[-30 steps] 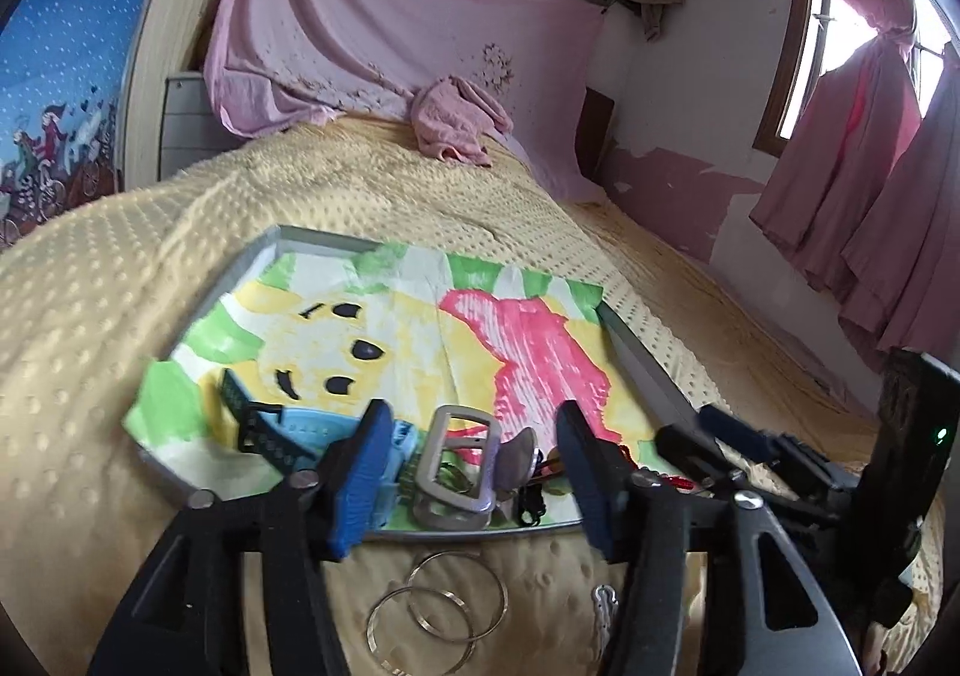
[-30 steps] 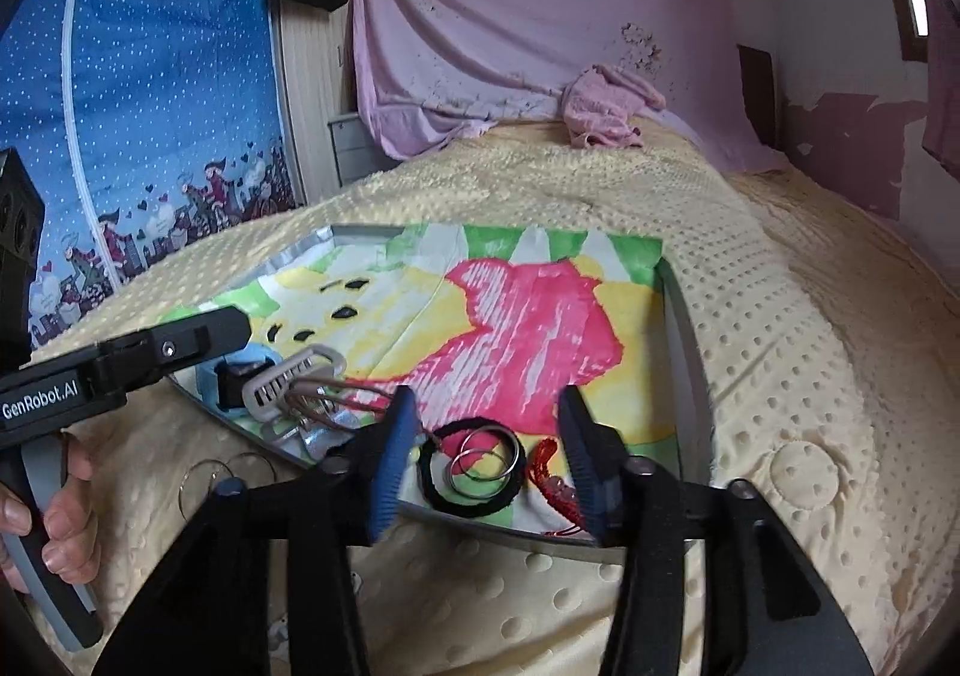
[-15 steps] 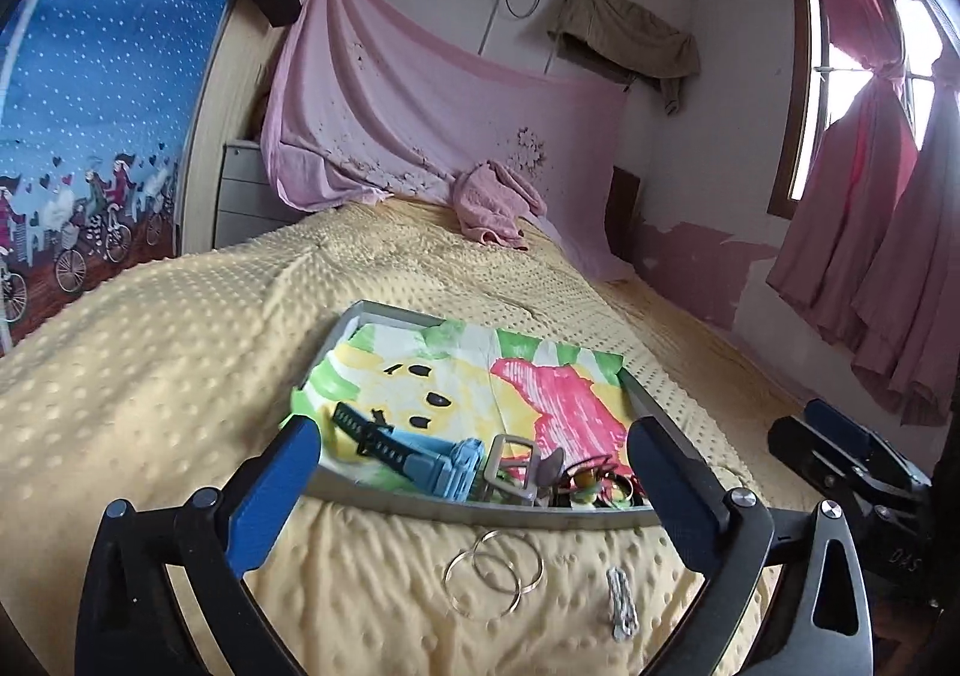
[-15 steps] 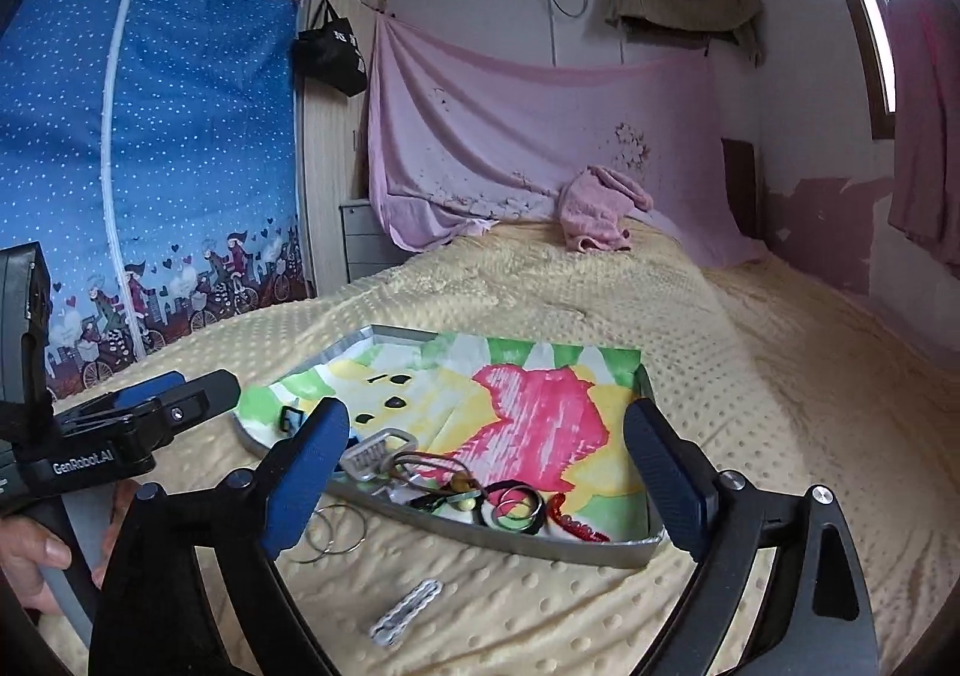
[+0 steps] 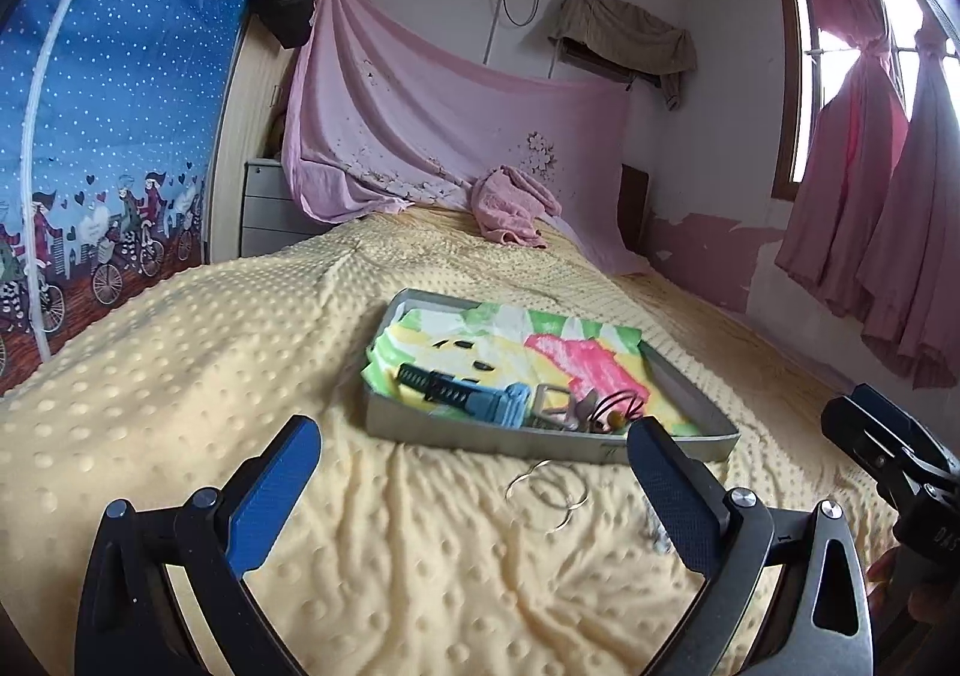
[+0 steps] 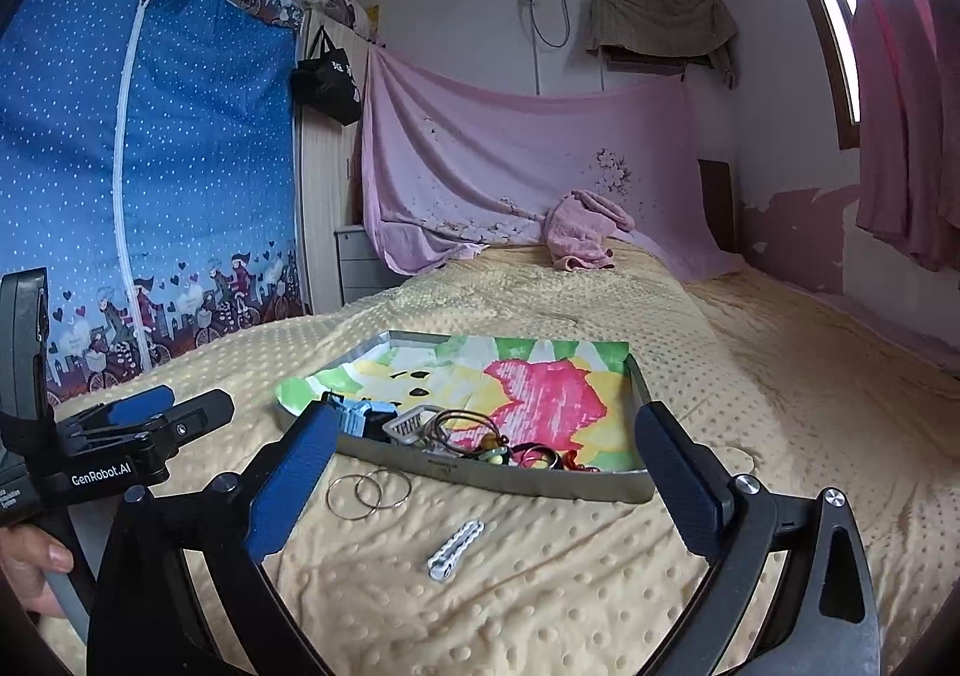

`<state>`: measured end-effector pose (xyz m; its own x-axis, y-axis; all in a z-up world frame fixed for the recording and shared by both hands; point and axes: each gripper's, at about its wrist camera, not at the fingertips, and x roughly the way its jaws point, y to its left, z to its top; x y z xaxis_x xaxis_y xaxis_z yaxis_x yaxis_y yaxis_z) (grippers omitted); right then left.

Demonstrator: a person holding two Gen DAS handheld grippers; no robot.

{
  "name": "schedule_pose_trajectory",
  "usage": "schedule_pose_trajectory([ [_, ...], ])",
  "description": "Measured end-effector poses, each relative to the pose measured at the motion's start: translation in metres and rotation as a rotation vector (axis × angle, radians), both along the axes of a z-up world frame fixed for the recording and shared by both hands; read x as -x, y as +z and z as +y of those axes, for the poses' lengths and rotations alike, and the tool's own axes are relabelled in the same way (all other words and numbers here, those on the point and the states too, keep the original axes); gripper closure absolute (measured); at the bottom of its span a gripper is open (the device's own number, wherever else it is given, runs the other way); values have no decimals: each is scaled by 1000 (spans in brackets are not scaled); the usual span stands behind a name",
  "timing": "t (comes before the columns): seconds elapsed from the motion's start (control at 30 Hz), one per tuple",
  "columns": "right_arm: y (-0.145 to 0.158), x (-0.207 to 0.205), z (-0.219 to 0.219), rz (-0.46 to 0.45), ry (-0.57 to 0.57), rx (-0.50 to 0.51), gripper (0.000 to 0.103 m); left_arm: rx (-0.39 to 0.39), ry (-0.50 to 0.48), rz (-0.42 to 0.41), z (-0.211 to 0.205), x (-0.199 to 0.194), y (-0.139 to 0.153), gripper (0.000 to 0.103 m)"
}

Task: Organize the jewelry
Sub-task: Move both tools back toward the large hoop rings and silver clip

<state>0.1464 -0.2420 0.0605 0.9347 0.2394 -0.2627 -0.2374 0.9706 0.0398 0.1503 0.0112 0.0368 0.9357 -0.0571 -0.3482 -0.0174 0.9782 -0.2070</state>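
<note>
A grey tray lined with a bright cartoon cloth lies on the yellow bed; it also shows in the right wrist view. A blue watch, a grey buckle and tangled bracelets lie along its near side. Two silver hoops and a white hair clip lie on the blanket before the tray. My left gripper is open and empty, held back from the tray. My right gripper is open and empty too.
The bumpy yellow blanket covers the whole bed. A pink towel lies at the far end under a hanging pink sheet. A blue wardrobe cover stands at the left, pink curtains at the right.
Both grippers have opened wide and pulled back and up from the tray. The tray's contents, the hoops and the clip lie where they were.
</note>
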Motion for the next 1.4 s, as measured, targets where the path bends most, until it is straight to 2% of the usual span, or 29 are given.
schedule_pose_trajectory([
  [0.47, -32, -2, 10, 83, -13, 42, 6, -44, 26, 29, 3, 10, -20, 0],
  [0.73, -45, -12, 9, 135, -21, 42, 6, -28, 37, 70, 8, 5, -29, 0],
  [1.2, -59, -29, 12, 209, -23, 57, 6, -62, -41, 175, -1, -18, -40, 0],
  [1.4, -64, -36, 9, 224, -26, 51, 6, -93, -39, 183, -6, -24, -42, 0],
])
